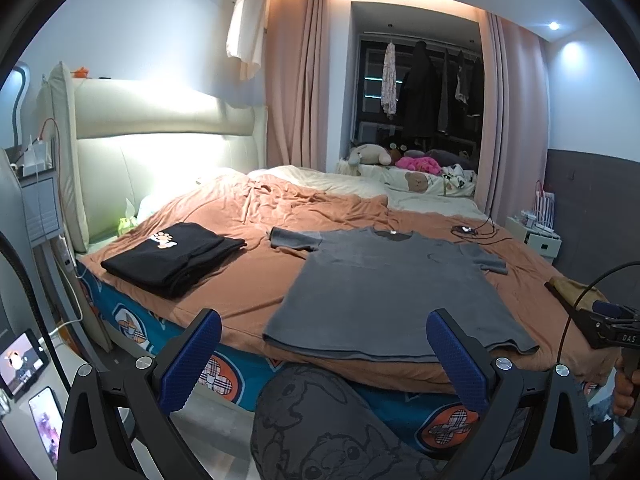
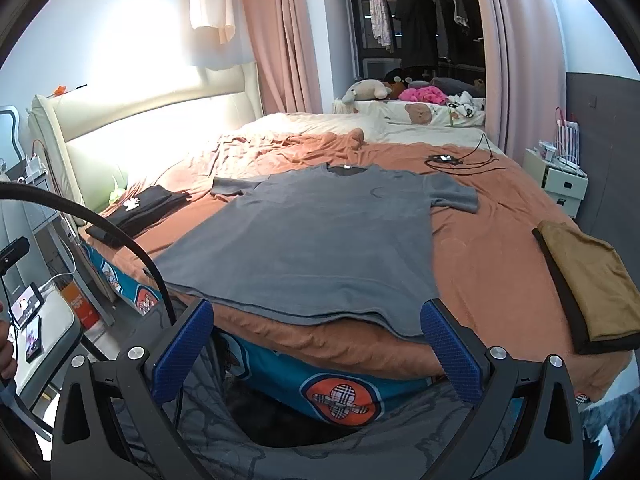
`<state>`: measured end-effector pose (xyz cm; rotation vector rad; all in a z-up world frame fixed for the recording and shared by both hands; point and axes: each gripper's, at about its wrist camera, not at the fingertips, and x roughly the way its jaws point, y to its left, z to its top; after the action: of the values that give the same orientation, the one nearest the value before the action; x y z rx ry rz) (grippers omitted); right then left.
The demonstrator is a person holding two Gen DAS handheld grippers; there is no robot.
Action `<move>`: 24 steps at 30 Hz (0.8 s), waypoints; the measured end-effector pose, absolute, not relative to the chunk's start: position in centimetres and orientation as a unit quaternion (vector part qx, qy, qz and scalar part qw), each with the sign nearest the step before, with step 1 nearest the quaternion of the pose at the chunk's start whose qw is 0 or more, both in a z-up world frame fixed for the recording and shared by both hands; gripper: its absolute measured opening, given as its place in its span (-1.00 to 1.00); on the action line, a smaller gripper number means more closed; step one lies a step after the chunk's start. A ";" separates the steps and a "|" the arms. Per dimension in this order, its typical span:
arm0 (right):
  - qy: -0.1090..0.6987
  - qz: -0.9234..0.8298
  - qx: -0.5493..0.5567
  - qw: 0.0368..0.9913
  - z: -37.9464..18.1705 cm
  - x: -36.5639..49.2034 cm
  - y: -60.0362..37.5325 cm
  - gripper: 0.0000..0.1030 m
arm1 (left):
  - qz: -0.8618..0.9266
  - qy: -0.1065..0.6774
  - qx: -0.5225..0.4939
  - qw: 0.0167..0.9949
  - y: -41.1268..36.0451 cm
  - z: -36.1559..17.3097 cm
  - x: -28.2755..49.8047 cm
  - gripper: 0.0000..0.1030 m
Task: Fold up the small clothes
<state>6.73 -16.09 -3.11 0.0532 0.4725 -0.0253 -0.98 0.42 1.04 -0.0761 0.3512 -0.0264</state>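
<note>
The left gripper (image 1: 324, 356) and right gripper (image 2: 316, 348) hover with jaws wide, holding nothing, just short of the bed's near edge. Only the right view shows the folded tan cloth (image 2: 592, 288) whole; the left view shows the folded black shirt (image 1: 176, 256) more clearly. The grey T-shirt (image 2: 304, 240) lies flat on the orange sheet (image 2: 472, 256), sleeves spread, collar away, hem at the edge.

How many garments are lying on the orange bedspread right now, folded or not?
3. The grey T-shirt lies spread flat in the middle, the folded black garment sits to its left near the headboard, and the folded tan garment sits at the right edge. Others may be out of view.
</note>
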 end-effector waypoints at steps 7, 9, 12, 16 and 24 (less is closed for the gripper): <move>0.234 -0.010 0.019 0.972 -2.7 7.2 -15.9 1.00 | -0.012 0.173 -0.045 0.984 0.9 1.3 -0.7 1.00; 0.235 -0.009 0.022 0.972 -2.5 7.5 -15.9 1.00 | -0.012 0.174 -0.049 0.984 1.1 1.4 -0.6 1.00; 0.236 -0.008 0.026 0.971 -2.4 7.8 -15.8 1.00 | -0.012 0.171 -0.052 0.984 1.4 1.6 -0.8 1.00; 0.238 -0.006 0.025 0.971 -2.2 8.2 -15.5 1.00 | -0.009 0.168 -0.056 0.984 1.7 1.6 -1.0 1.00; 0.244 -0.001 0.015 0.970 -2.3 9.0 -14.8 1.00 | -0.005 0.171 -0.063 0.983 2.4 1.2 -1.3 1.00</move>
<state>9.01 -14.78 -2.26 0.0305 0.4939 -0.0016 -1.34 2.44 1.24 -0.1264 0.3444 -0.0091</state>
